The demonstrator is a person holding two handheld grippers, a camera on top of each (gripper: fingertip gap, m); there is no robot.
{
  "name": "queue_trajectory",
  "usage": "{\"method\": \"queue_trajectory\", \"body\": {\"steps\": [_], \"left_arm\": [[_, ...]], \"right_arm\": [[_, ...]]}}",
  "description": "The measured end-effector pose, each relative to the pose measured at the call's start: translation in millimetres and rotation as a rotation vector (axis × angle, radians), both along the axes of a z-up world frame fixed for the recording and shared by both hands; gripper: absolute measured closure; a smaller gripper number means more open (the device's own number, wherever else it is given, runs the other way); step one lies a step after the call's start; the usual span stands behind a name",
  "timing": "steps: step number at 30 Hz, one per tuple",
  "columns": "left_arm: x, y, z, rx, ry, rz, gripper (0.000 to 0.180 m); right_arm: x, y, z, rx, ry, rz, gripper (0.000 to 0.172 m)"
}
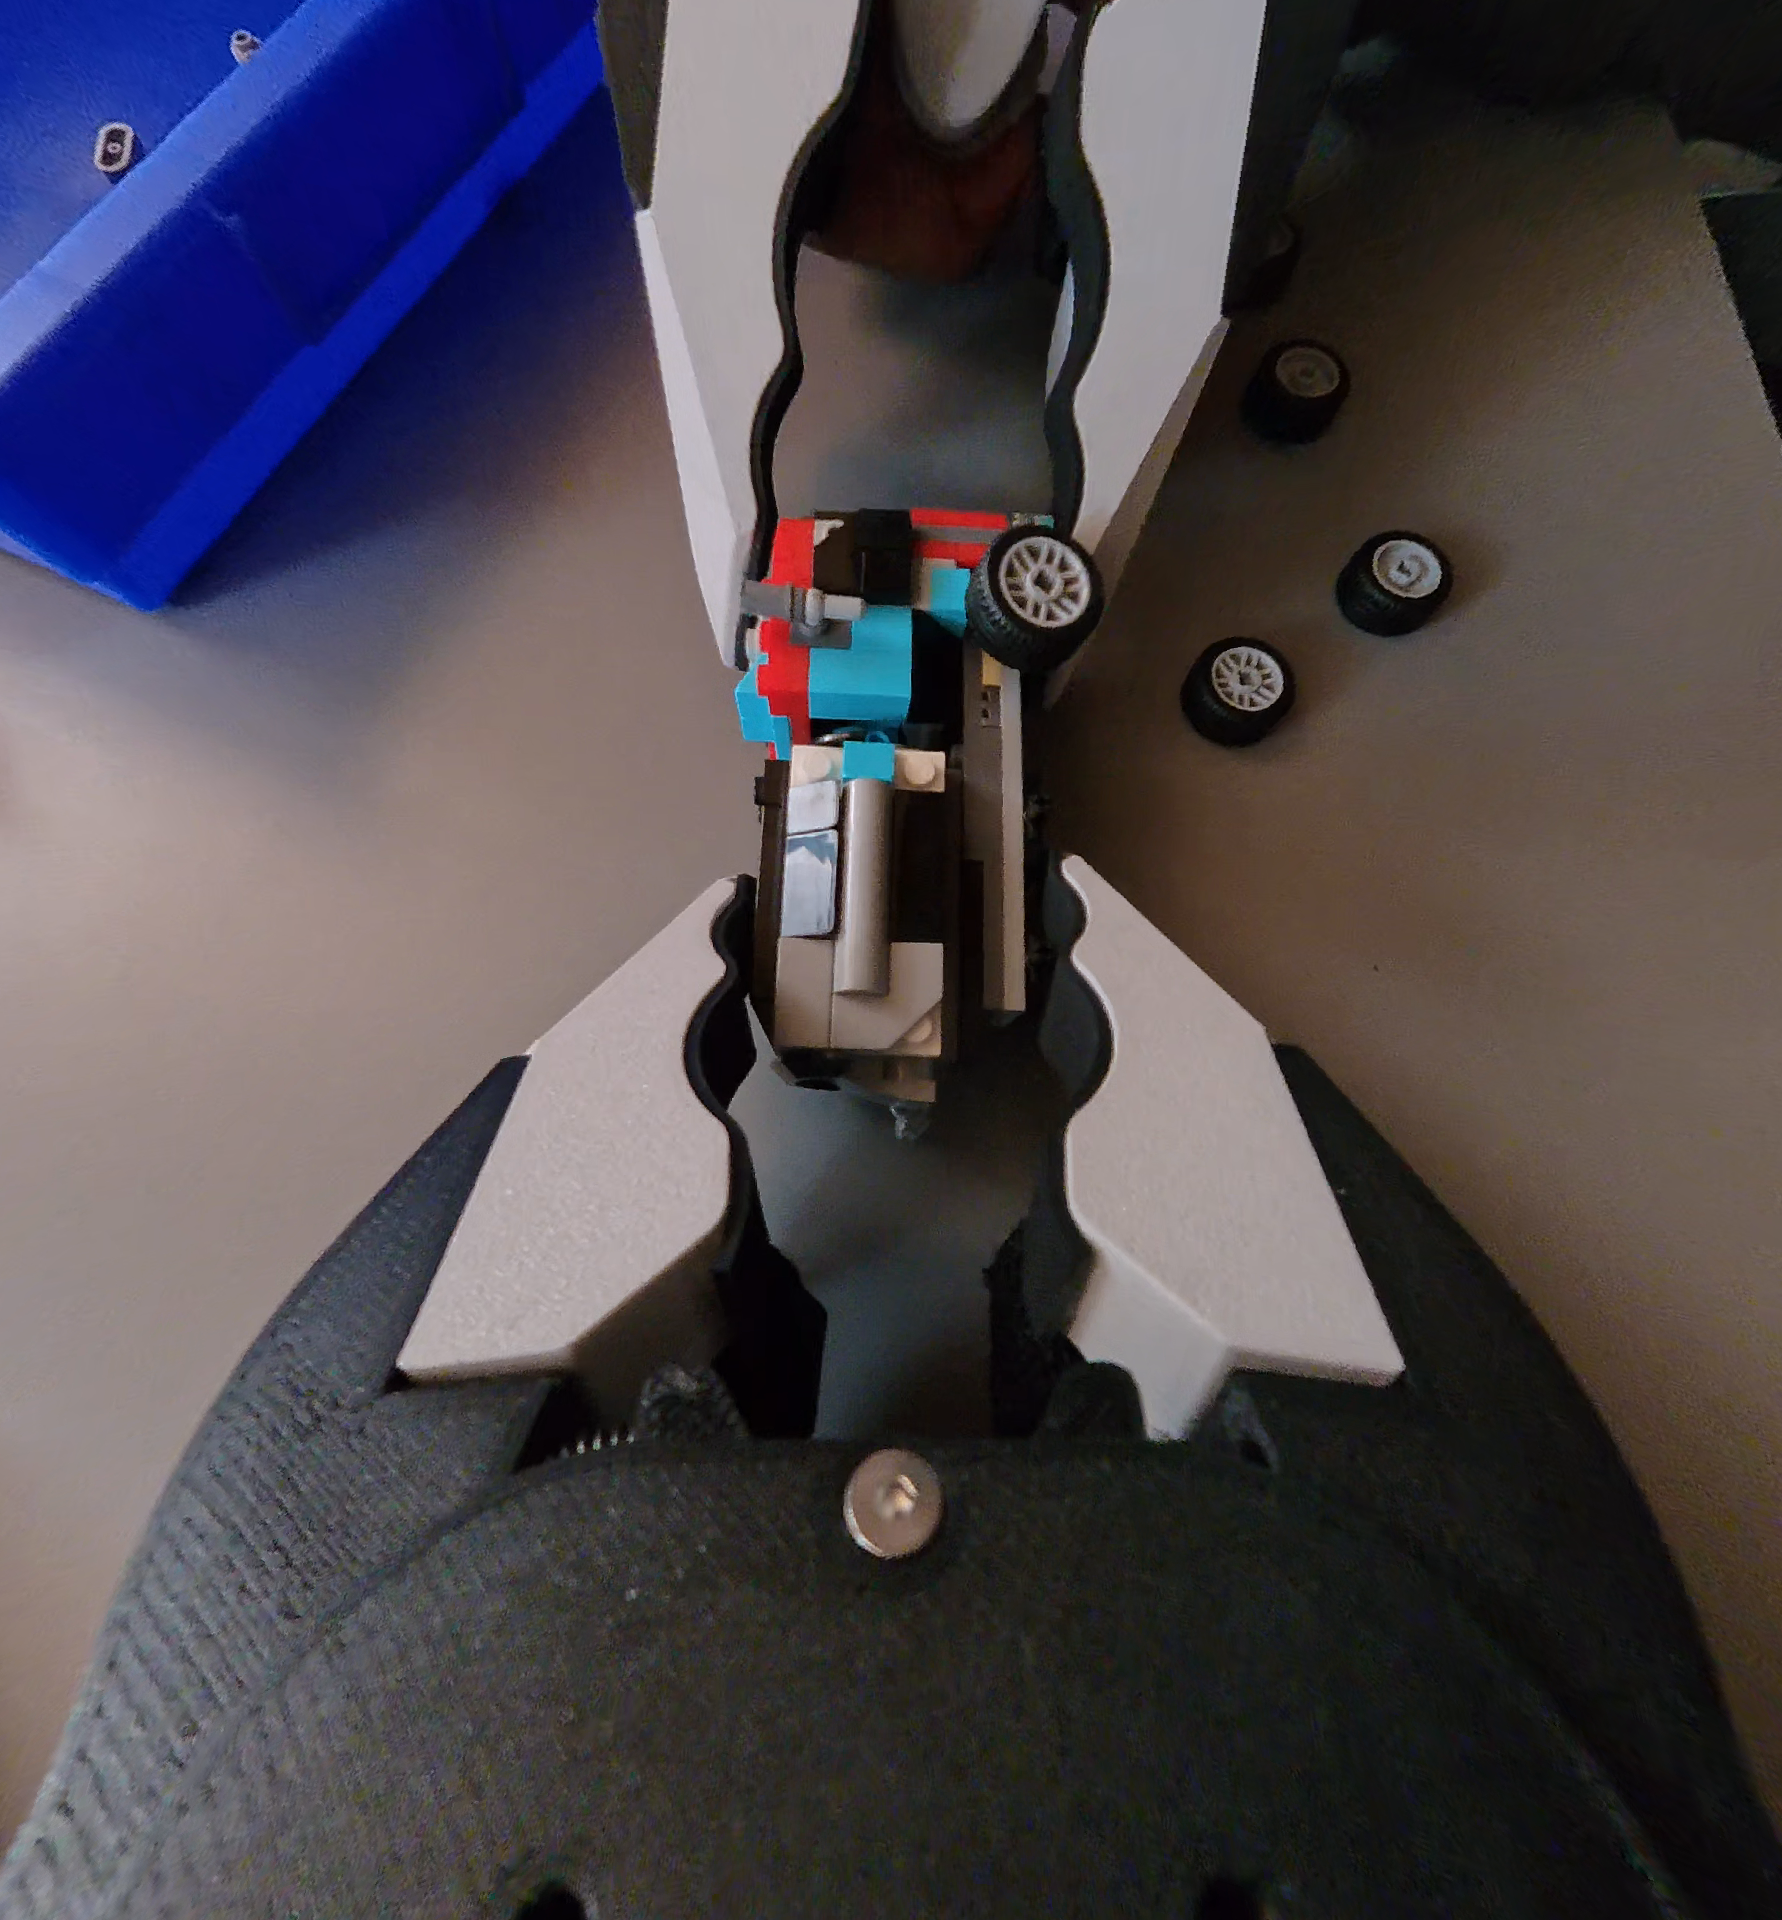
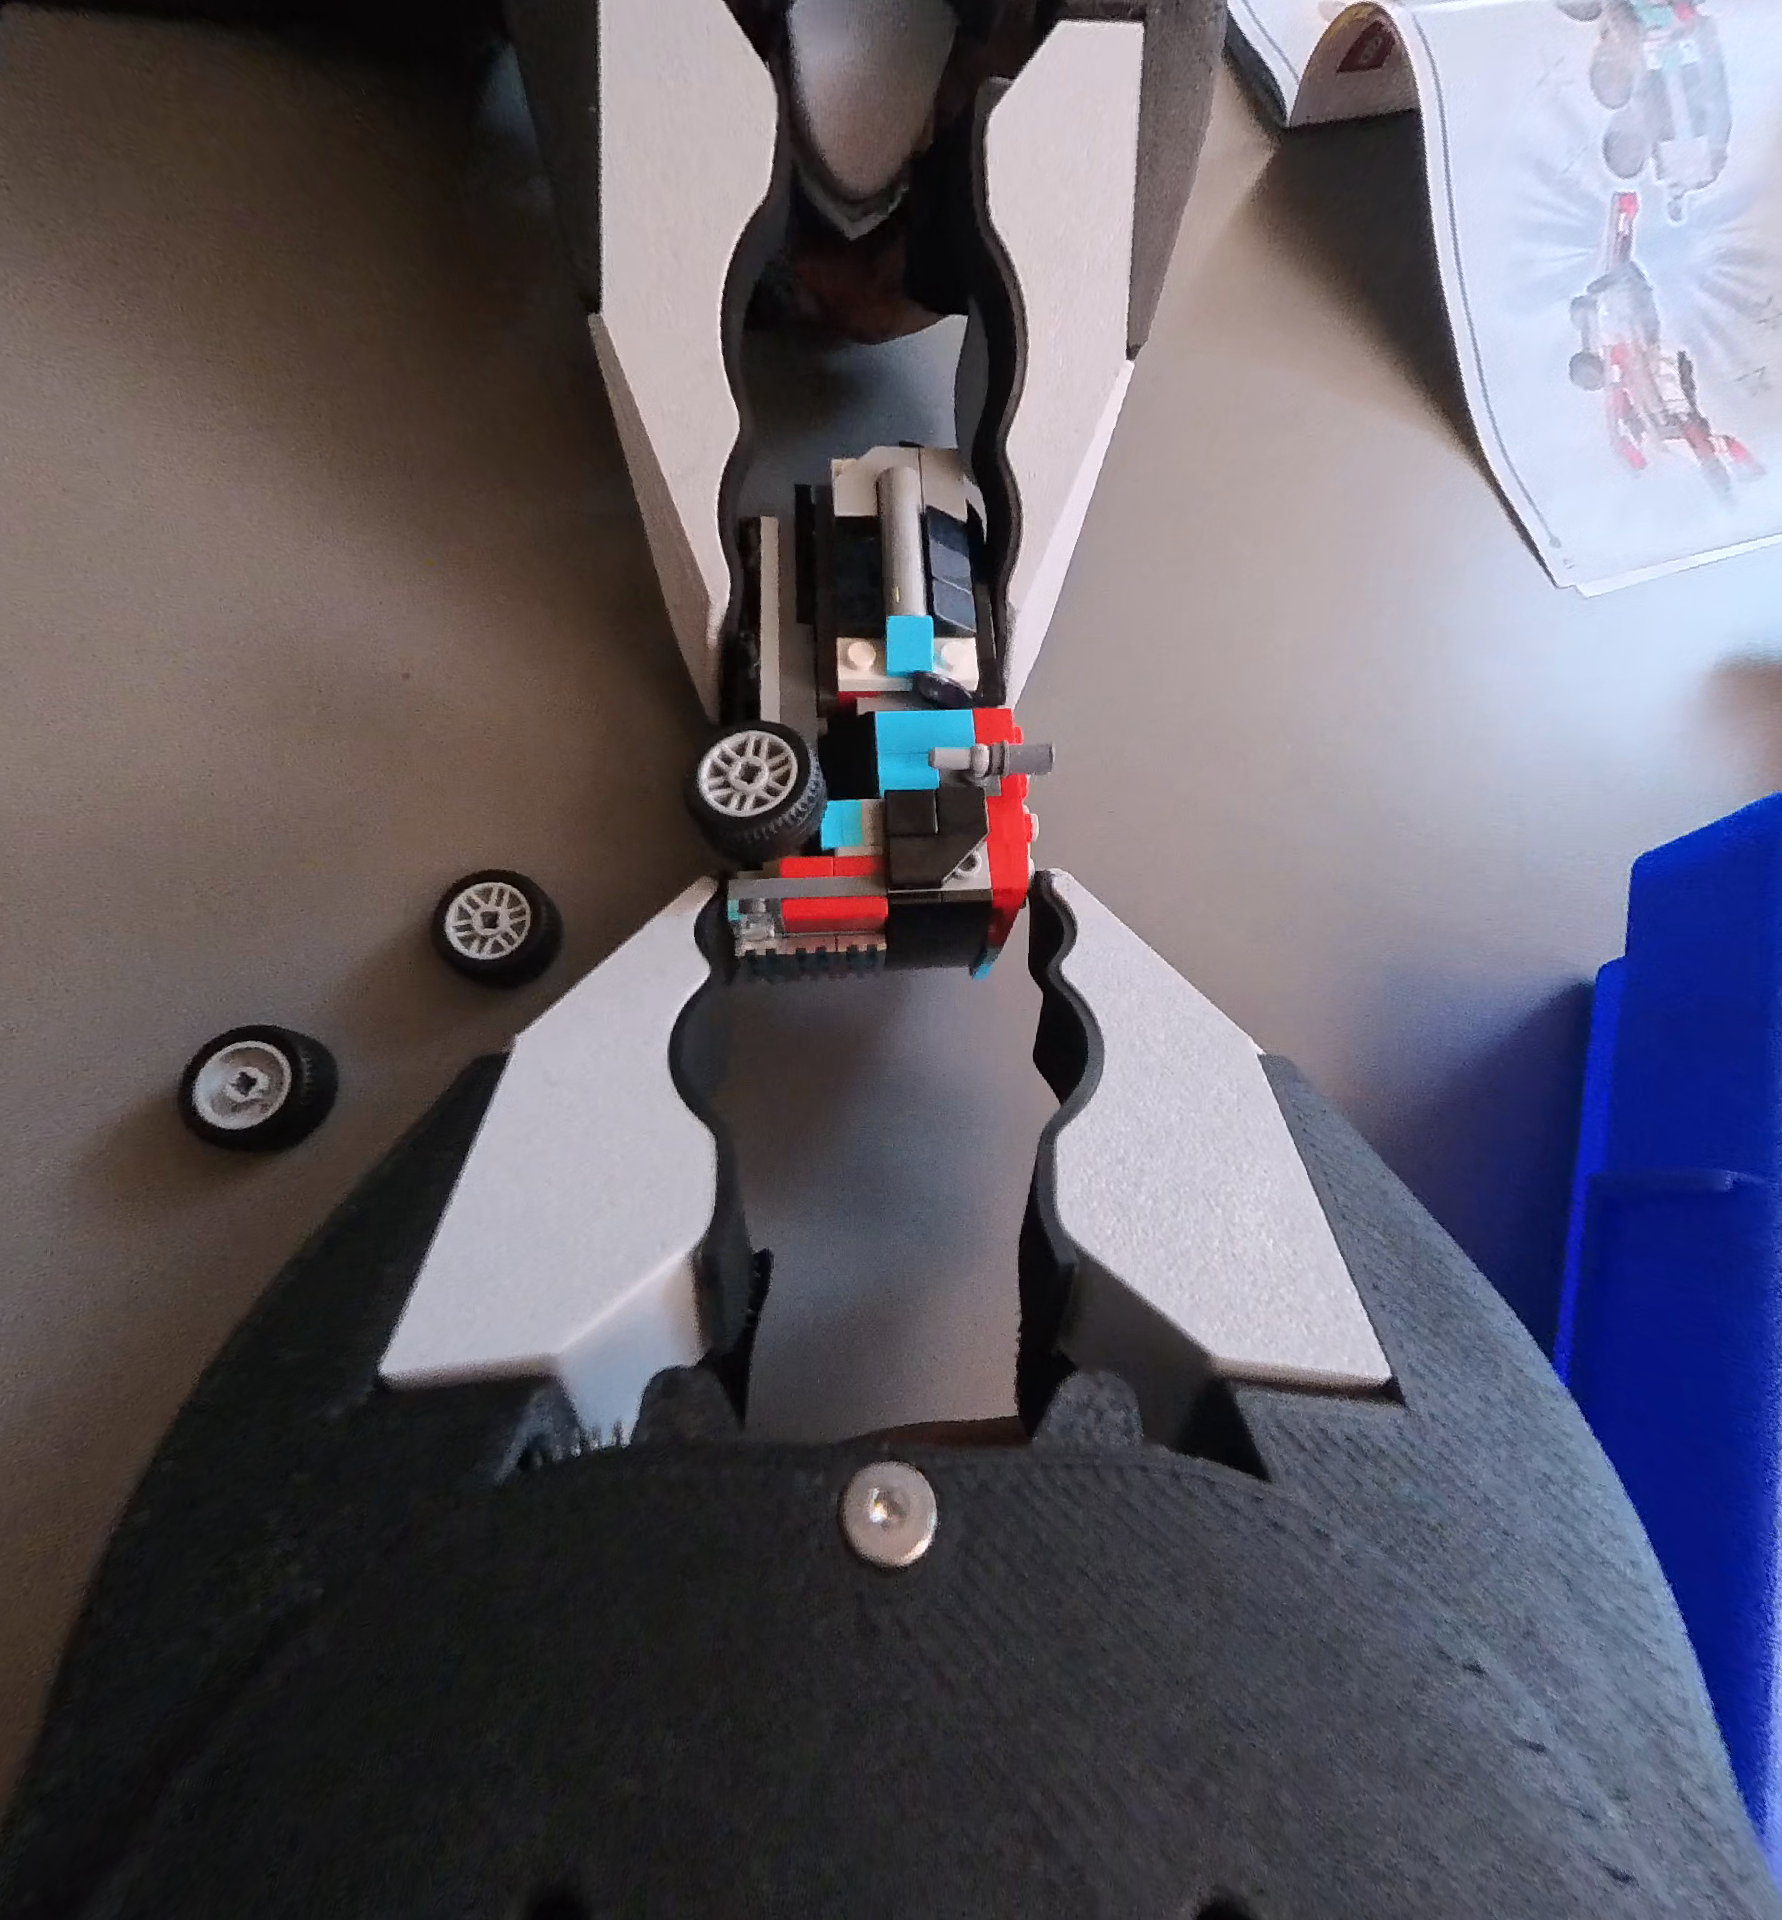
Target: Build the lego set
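1. Gripping the grey and black end of a toy brick car (image 1: 871,831), the left gripper (image 1: 897,935) has its two fingertips set against the car's opposite sides, seemingly clenched on it
2. The car hangs between the two grippers above a grey table (image 1: 243,935), turned on its side, with one wheel (image 1: 1038,603) mounted at its red and turquoise end
3. The right gripper (image 2: 871,930) comes from the opposite direction and closes about that red and turquoise end; its left fingertip (image 2: 705,925) touches the bricks, while a thin gap seems to show at its right fingertip (image 2: 1048,925), so I cannot tell whether it is grasping
4. Three loose wheels lie on the table just beside the grippers: one with a spoked hub (image 1: 1238,688), and two with plain hubs (image 1: 1394,584) (image 1: 1294,390)
5. A blue plastic bin (image 1: 191,312) stands on the table at the other side, near the right gripper
6. An open instruction booklet (image 2: 1614,291) lies farther off on the table
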State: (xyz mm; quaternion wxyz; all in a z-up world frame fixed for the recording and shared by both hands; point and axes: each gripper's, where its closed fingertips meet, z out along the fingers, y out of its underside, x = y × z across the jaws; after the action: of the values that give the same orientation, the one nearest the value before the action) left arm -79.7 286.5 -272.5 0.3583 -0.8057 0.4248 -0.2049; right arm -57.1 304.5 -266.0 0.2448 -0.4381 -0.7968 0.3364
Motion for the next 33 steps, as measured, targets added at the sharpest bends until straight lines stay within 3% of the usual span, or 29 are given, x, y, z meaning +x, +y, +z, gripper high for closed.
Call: {"method": "queue_trajectory", "body": {"steps": [25,33], "left_arm": [[0.0,1.4,-5.3,0.012,0.047,0.013,0.116],[1.3,4.7,-3.2,0.012,0.035,0.021,0.124]], "right_arm": [[-1.1,1.7,0.7,-0.006,0.013,-0.026,0.113],[-1.4,0.9,5.1,-0.047,0.027,-0.020,0.114]]}}
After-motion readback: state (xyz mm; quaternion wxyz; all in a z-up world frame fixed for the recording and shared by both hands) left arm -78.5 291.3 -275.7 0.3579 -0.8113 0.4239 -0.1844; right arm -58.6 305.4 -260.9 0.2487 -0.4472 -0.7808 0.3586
